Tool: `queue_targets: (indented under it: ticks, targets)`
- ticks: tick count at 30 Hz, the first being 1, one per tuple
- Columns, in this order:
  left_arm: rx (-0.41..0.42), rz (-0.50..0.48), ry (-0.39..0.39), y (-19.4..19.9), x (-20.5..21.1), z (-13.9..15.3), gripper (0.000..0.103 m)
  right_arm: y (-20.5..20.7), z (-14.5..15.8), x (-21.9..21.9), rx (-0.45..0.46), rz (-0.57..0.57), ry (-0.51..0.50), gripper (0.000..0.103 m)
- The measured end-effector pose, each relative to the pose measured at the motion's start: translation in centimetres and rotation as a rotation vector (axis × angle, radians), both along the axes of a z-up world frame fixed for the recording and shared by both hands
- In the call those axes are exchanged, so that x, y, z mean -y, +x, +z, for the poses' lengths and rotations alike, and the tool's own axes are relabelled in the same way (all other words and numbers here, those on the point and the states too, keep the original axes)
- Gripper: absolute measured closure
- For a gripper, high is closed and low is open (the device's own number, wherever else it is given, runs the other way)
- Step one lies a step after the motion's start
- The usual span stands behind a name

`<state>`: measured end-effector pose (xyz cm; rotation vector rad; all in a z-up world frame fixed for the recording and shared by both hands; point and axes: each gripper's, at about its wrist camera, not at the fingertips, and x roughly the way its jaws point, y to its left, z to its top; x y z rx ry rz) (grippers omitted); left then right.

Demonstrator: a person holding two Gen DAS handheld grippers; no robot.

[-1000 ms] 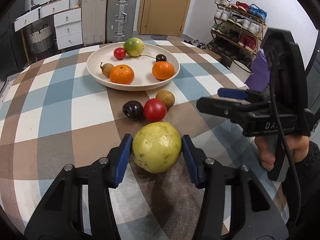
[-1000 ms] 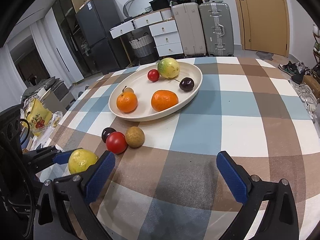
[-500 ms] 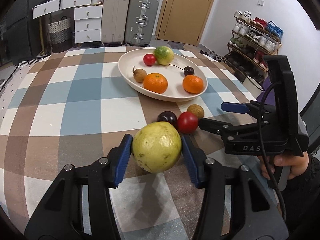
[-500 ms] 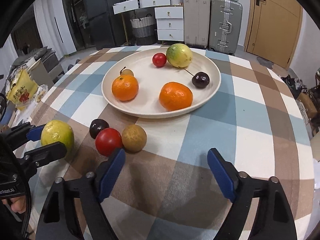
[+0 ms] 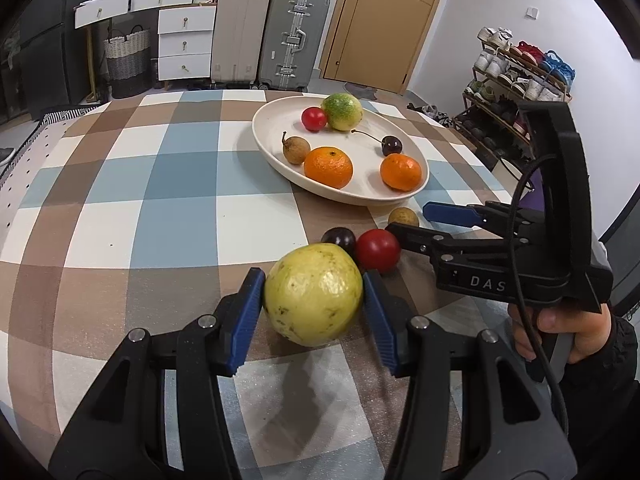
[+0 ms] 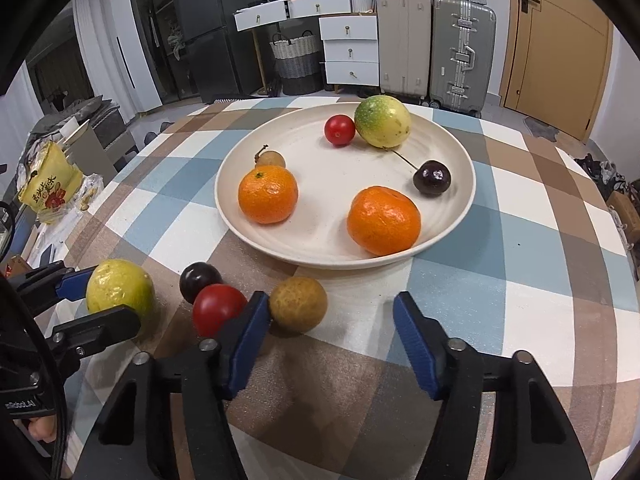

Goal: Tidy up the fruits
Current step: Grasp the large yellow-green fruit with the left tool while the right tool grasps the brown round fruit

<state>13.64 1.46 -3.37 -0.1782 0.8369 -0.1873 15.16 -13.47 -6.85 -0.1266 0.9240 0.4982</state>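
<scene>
My left gripper (image 5: 312,282) is shut on a big yellow-green fruit (image 5: 314,300), held just above the checked tablecloth; the same fruit (image 6: 118,286) shows at the left of the right wrist view. A dark cherry (image 6: 200,278), a red tomato (image 6: 218,308) and a brown longan (image 6: 298,304) lie in a row in front of the cream plate (image 6: 332,184). My right gripper (image 6: 331,304) is closing around the longan. Its left pad touches the longan while the right pad stands well clear. The plate holds two oranges, a tomato, a green-yellow fruit, a cherry and a longan.
The round table's cloth (image 5: 160,208) spreads wide to the left of the plate. A person's hand (image 5: 560,332) grips the right gripper's handle at the right. Suitcases, drawers and a shoe rack stand beyond the table. A yellow snack bag (image 6: 48,184) lies off the table's left side.
The right gripper's jaws have narrowed a lot and slid left onto the longan. The left gripper still holds the yellow-green fruit and has shifted slightly, turning its view toward the plate.
</scene>
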Motion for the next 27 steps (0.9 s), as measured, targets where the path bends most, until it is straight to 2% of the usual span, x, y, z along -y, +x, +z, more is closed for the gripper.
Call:
queue_targets:
  ticks: [2, 5, 7, 19, 27]
  targets:
    - [-0.004, 0.001, 0.001, 0.1, 0.0, -0.1, 0.055, -0.1, 0.1, -0.1, 0.003, 0.014, 0.015, 0.057]
    - [-0.006, 0.0, 0.008, 0.1, 0.1, -0.2, 0.055, -0.5, 0.1, -0.4, 0.007, 0.037, 0.021, 0.069]
    - [-0.004, -0.001, 0.012, 0.1, 0.2, -0.3, 0.055, -0.7, 0.1, -0.5, 0.005, 0.053, 0.028, 0.073]
    - [-0.008, -0.003, 0.026, 0.2, 0.5, -0.6, 0.055, -1.4, 0.7, 0.3, 0.032, 0.063, 0.059, 0.074]
    - [0.002, 0.011, 0.027, 0.1, 0.4, -0.5, 0.055, -2.4, 2.1, 1.6, 0.092, 0.06, 0.135, 0.074]
